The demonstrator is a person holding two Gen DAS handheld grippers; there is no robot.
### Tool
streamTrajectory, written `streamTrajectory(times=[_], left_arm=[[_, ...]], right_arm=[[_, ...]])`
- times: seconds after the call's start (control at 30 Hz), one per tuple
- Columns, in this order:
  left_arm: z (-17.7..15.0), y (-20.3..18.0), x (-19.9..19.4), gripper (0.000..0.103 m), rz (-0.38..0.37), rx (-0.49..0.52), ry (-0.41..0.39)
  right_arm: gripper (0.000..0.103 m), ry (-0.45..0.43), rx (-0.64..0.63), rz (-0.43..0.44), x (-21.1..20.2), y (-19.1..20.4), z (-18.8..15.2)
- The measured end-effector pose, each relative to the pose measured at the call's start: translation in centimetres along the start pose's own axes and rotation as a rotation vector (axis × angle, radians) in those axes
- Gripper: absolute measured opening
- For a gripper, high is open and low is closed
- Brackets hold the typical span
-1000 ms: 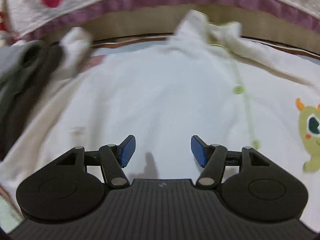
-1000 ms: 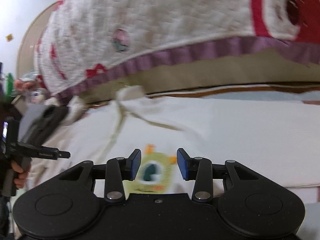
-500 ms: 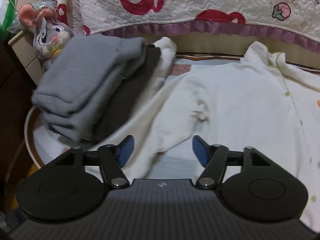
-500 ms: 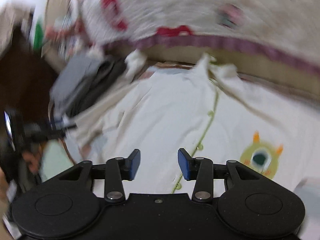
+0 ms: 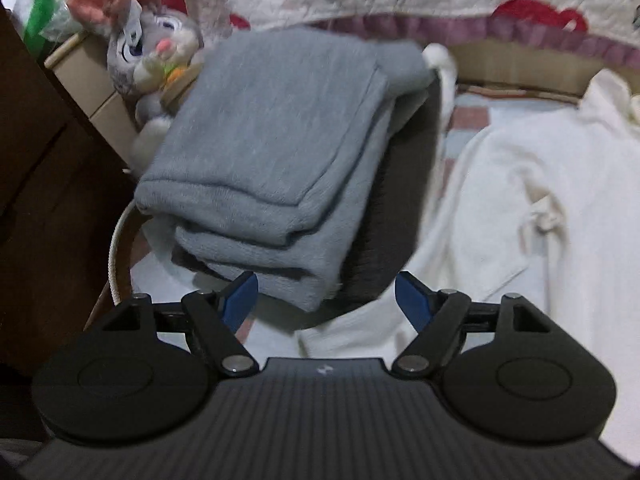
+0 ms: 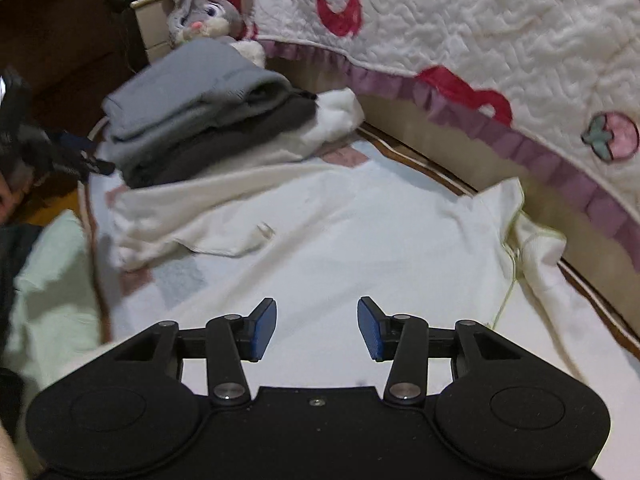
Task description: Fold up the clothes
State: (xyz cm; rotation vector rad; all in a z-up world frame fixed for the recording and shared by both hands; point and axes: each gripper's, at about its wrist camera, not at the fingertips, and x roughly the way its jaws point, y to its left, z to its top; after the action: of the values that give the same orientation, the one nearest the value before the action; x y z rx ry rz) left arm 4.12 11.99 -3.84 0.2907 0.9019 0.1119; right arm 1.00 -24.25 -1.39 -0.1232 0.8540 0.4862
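A cream button-up garment (image 6: 340,232) lies spread flat on the bed, its left sleeve (image 6: 180,216) bunched toward a pile of folded clothes. In the left wrist view the same garment (image 5: 540,200) fills the right side. My left gripper (image 5: 325,300) is open and empty, hovering just before the near corner of the folded grey garment (image 5: 272,152), which lies on a dark one (image 5: 392,216). My right gripper (image 6: 316,328) is open and empty over the garment's middle. From the right wrist view, the left gripper (image 6: 86,160) shows at the far left beside the folded pile (image 6: 200,100).
A plush rabbit (image 5: 148,44) sits behind the folded pile by a wooden headboard (image 5: 48,160). A quilted white blanket with red shapes and a purple hem (image 6: 480,40) hangs along the back. A pale green cloth (image 6: 48,280) lies at the bed's left edge.
Both grippers swung left, away from the monster print. The left one now faces the folded grey pile and the right one faces the garment's left half. Both stayed open.
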Motion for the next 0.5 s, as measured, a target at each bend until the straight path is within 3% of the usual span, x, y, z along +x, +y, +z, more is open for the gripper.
streamTrajectory(times=[0.13,0.2,0.3,0.37,0.43,0.47,0.5], left_arm=[[-3.0,-0.3,3.6,0.081,-0.070,0.031,0.031],[-4.7,-0.7,5.6,0.081,-0.044,0.058,0.069],[-6.8,-1.1,8.0,0.088,0.020,0.102,0.089],[-8.0,-0.6,8.6,0.087,0.000,0.072,0.060],[-8.6,0.7,8.4,0.056,-0.092,-0.031,0.027],[-8.5,0.9,7.7,0.012,-0.108,-0.047,0.005],[-8.2,0.9,6.9,0.004,-0.111,-0.049,-0.019]], right_arm=[[0.048,-0.012,-0.093,0.001,-0.3,-0.4,-3.6],[0.048,-0.001,-0.143,-0.029,-0.8,-1.1,-5.0],[0.049,-0.001,-0.089,-0.085,-1.1,-3.4,-6.1],[0.050,-0.013,0.011,-0.120,-1.1,-5.8,-7.0],[0.050,-0.006,0.094,-0.167,-0.9,-8.1,-7.8],[0.050,-0.005,0.114,-0.183,-0.8,-8.8,-8.1],[0.049,-0.005,0.127,-0.196,-0.7,-9.3,-8.3]])
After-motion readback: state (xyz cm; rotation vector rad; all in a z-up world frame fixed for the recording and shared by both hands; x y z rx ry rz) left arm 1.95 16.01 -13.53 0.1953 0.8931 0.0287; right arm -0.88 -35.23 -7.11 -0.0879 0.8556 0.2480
